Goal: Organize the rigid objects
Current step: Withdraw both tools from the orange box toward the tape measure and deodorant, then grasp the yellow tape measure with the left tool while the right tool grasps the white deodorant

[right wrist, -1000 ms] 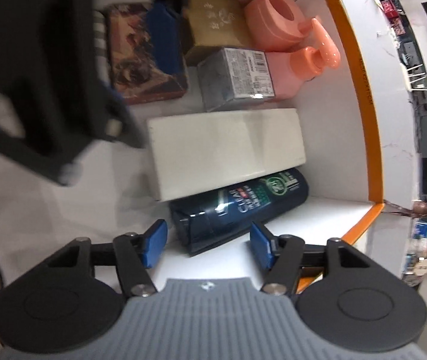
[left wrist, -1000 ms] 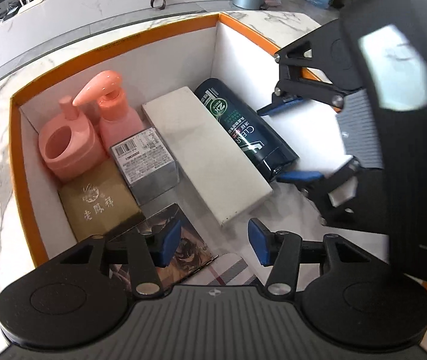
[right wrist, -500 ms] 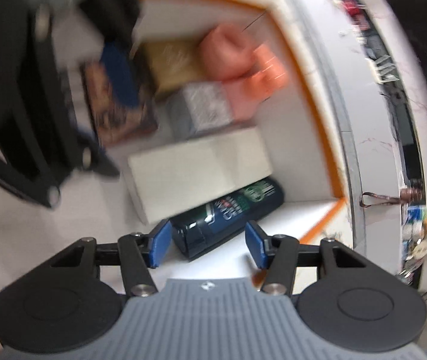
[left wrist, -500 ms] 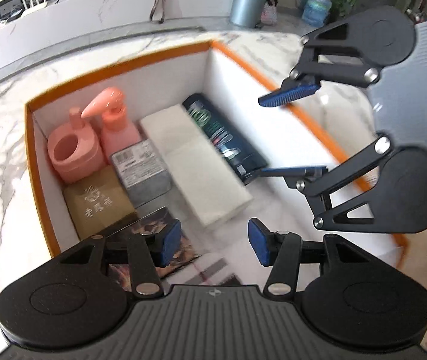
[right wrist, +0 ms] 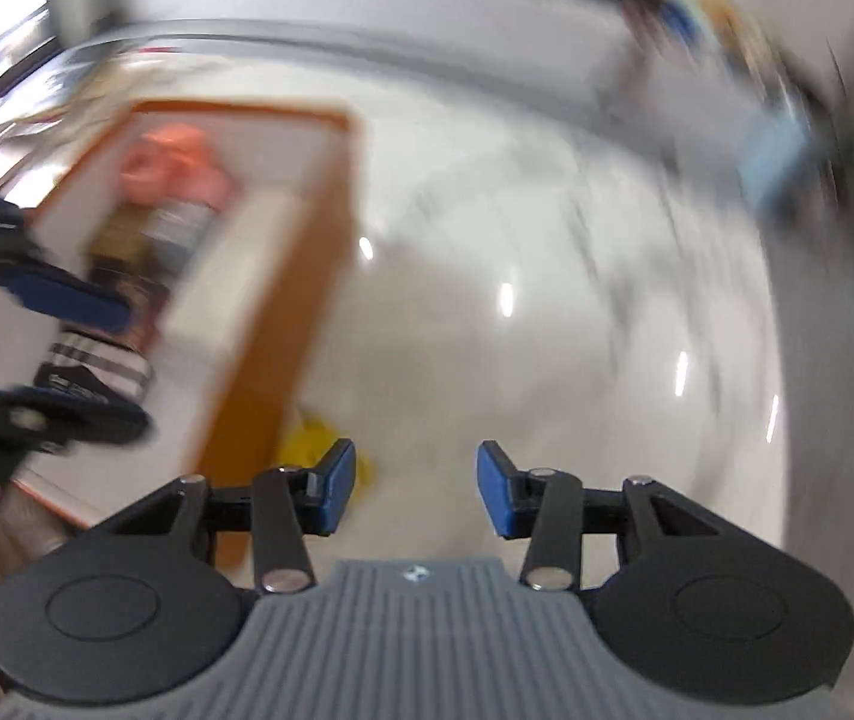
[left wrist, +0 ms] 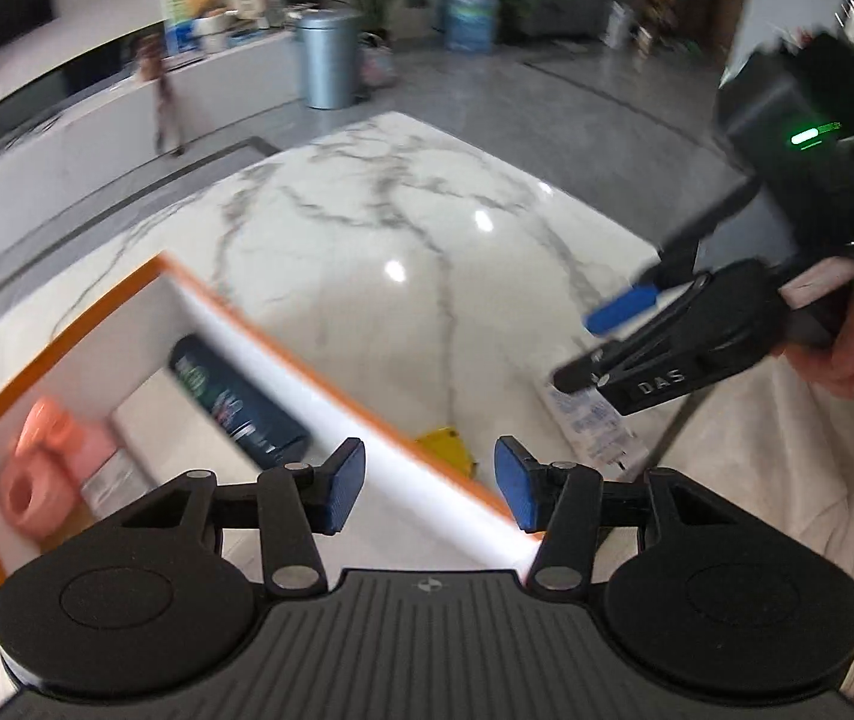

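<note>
An orange-rimmed white box lies at the left with a dark blue shampoo bottle, a long white box and a pink pump bottle inside. My left gripper hangs open over the box's right wall, holding nothing. On the marble just outside that wall lie a yellow object and a printed white packet. My right gripper is above bare marble to the right of the box. Its jaws are closing with nothing between them. The right wrist view is heavily blurred.
A hand holds the right gripper at the right edge of the marble table. A pale cloth lies below it. A grey bin and a water jug stand on the floor beyond.
Both grippers have risen out of the box and swung right over the table. The right gripper has rolled round and its jaws have narrowed. The shampoo bottle stays in the box.
</note>
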Motion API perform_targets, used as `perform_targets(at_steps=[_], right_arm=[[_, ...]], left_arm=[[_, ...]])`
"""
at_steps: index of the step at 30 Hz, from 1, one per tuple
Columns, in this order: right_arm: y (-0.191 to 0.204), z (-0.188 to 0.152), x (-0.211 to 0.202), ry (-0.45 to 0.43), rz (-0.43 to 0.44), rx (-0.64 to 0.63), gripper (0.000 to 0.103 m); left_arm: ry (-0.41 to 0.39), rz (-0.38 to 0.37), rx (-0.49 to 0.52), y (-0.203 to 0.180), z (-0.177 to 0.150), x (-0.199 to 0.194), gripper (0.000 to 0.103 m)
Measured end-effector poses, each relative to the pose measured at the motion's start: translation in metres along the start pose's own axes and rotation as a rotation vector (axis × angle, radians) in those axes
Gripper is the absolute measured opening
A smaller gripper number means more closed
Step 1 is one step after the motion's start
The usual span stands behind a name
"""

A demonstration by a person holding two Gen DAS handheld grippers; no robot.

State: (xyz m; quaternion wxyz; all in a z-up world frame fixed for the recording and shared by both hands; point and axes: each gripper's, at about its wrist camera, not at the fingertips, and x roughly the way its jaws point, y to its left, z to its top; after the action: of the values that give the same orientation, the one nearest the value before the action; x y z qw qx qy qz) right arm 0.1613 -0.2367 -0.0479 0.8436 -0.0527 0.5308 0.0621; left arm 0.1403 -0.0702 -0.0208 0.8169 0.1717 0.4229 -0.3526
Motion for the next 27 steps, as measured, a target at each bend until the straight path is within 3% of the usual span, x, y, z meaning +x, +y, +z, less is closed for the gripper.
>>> perform_targets(at_steps=[4,8,12,18,24,27], right_arm=[[-0.039,-0.032,0.034,0.136,0.026,0.259,0.046],[-0.05,-0.038,0.057,0.153,0.056,0.377,0.055],[-0.046,-0.033,0.065,0.13,0.075,0.368,0.06],[-0.039,-0.037,0.081,0.105,0.058,0.331,0.052],[-0.055,-0.038,0.08,0.033,0.057,0.371,0.047],[-0.063,-0.039,0.078,0.004,0.1,0.404,0.047]], left_arm=[[0.047,0.024,0.097,-0.021,0.014,0.023,0.06],[0.106,0.03,0.217,-0.039,0.024,0.047,0.062],[0.213,0.036,0.353,-0.049,0.029,0.077,0.069],[0.383,0.085,0.545,-0.059,0.029,0.117,0.069],[0.532,0.041,0.671,-0.065,0.033,0.154,0.077],[0.617,0.016,0.766,-0.069,0.028,0.17,0.078]])
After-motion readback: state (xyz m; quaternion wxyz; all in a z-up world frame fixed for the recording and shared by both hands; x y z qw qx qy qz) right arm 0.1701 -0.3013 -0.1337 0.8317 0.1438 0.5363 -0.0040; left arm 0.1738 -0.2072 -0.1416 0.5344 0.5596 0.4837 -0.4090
